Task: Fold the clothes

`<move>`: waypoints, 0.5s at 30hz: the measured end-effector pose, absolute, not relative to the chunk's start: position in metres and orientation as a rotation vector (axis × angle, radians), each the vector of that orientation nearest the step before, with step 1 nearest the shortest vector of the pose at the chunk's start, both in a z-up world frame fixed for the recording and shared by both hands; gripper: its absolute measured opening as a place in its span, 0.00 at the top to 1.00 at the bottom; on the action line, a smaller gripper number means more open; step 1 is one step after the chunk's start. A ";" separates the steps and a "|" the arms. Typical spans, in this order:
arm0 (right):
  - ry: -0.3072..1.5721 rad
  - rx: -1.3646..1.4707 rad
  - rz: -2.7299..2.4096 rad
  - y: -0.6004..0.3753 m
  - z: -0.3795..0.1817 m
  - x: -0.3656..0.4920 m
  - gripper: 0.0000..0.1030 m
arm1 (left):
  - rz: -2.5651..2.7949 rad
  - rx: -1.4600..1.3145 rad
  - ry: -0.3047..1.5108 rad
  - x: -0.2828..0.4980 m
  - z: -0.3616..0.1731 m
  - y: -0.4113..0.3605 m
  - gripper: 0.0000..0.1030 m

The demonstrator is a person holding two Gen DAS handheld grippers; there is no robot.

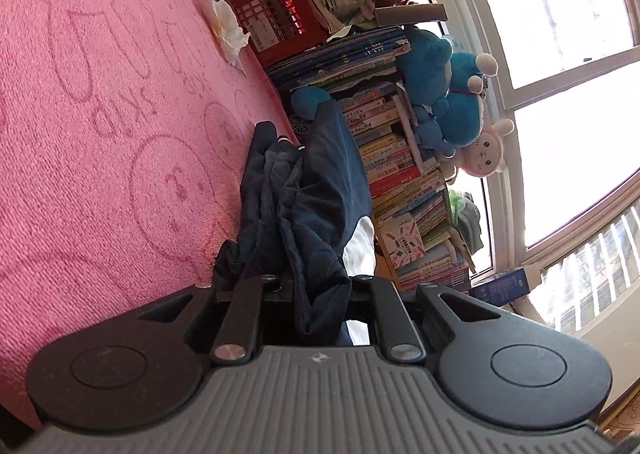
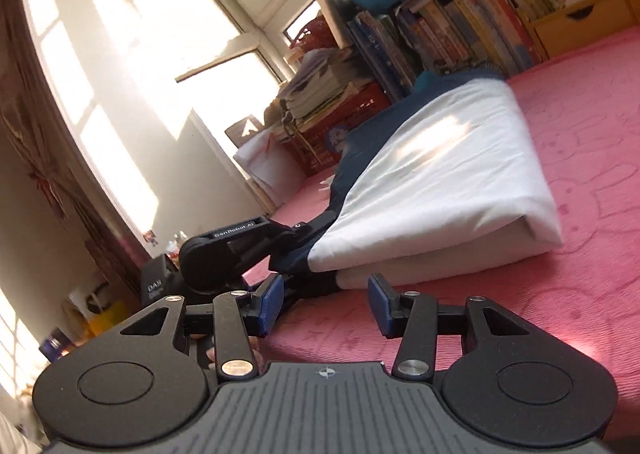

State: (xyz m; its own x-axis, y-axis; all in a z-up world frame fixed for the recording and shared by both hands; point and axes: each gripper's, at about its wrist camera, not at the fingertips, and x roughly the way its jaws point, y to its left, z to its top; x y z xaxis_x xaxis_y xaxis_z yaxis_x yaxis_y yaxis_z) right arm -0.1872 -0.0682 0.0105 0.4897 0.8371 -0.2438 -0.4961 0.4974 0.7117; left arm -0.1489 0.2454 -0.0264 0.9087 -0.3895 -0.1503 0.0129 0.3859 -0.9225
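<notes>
The left gripper (image 1: 320,286) pinches the bunched navy-and-white fabric garment (image 2: 432,181) to keep its fold on the pink towelling bed cover (image 2: 560,294), while the right gripper (image 2: 326,304) stands half-open, empty, just beside the hem.

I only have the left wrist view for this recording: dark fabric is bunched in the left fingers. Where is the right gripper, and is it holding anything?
Observer: The right gripper is open with nothing between its fingers, facing the near edge of the garment.
Operator: Is the garment folded?
Observer: Yes, a white panel lies folded on top of navy cloth, resting on the pink bed cover.
Operator: Where does the left grip sit?
Observer: The left gripper clamps the navy corner beside the white edge.
</notes>
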 end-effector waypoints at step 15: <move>0.737 1.065 0.788 -0.023 -0.030 -0.121 0.53 | -0.390 -1.292 0.384 -0.154 -0.038 0.260 0.88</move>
